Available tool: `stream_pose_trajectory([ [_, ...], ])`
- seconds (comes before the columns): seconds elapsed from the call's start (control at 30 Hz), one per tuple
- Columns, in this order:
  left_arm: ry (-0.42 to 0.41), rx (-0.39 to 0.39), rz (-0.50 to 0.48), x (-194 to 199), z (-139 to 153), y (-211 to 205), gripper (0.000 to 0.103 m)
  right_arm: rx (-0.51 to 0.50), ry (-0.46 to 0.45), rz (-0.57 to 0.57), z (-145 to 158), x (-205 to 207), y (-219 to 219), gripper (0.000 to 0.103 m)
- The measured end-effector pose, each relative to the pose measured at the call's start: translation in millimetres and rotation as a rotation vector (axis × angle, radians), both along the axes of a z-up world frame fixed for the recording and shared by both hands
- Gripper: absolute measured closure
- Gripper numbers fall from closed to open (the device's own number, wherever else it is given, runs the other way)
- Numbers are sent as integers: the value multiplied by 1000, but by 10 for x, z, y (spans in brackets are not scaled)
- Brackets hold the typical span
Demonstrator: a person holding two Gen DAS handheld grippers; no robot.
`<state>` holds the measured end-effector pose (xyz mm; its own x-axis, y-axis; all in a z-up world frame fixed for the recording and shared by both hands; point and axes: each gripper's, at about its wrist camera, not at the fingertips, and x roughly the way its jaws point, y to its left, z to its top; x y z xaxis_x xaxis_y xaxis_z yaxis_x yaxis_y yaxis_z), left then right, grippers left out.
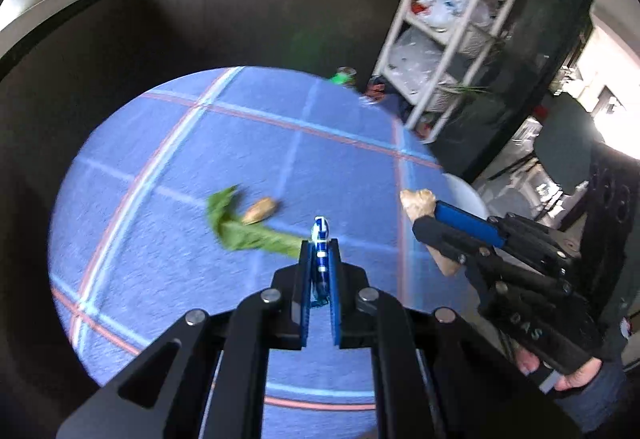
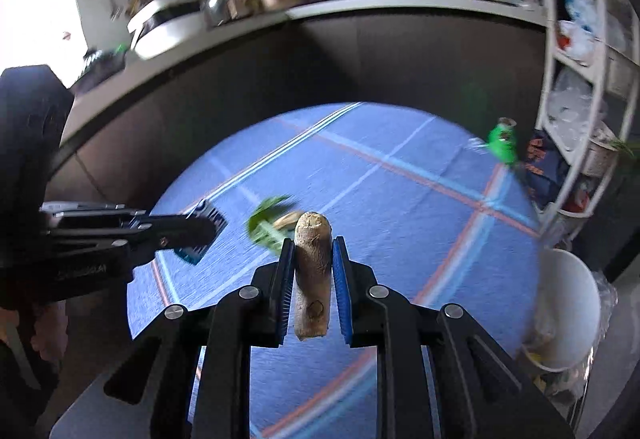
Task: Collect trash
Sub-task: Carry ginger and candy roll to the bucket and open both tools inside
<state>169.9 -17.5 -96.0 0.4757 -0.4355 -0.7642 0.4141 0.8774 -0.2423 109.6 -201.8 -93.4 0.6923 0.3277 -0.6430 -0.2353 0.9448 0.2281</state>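
Observation:
My left gripper (image 1: 320, 251) is shut on a flat blue-and-white wrapper (image 1: 321, 239), held above the round blue checked table (image 1: 160, 239). It also shows in the right wrist view (image 2: 202, 235) at the left. My right gripper (image 2: 312, 243) is shut on a tan root-like piece (image 2: 312, 271), held upright above the table; it also shows in the left wrist view (image 1: 420, 205). A green leaf (image 1: 240, 235) and a small tan scrap (image 1: 260, 210) lie on the cloth ahead. A white bin (image 2: 568, 315) with a liner stands at the table's right.
A green can (image 2: 502, 139) stands at the table's far edge. A white shelf rack (image 1: 448, 39) with bags is at the right. A dark counter (image 2: 360, 7) with pots and appliances curves behind the table.

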Motion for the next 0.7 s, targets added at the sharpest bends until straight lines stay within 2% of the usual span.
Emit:
stream_pose_trajectory([
  [0.13,-2,-27,-71,-31,107,-370,94,22,-9,-90,3,-57,-449,85],
  [0.3,-1,-25,-180,-56,165,-963,94,52,2,-219,-104,-174,-1063,85],
  [0.5,18,-21,-282,-24,97,-1680,94,73,24,-340,-320,-310,-1712,85],
  [0.7,49,-10,-363,64,-61,-2382,94,89,60,-414,-587,-394,-2166,85],
])
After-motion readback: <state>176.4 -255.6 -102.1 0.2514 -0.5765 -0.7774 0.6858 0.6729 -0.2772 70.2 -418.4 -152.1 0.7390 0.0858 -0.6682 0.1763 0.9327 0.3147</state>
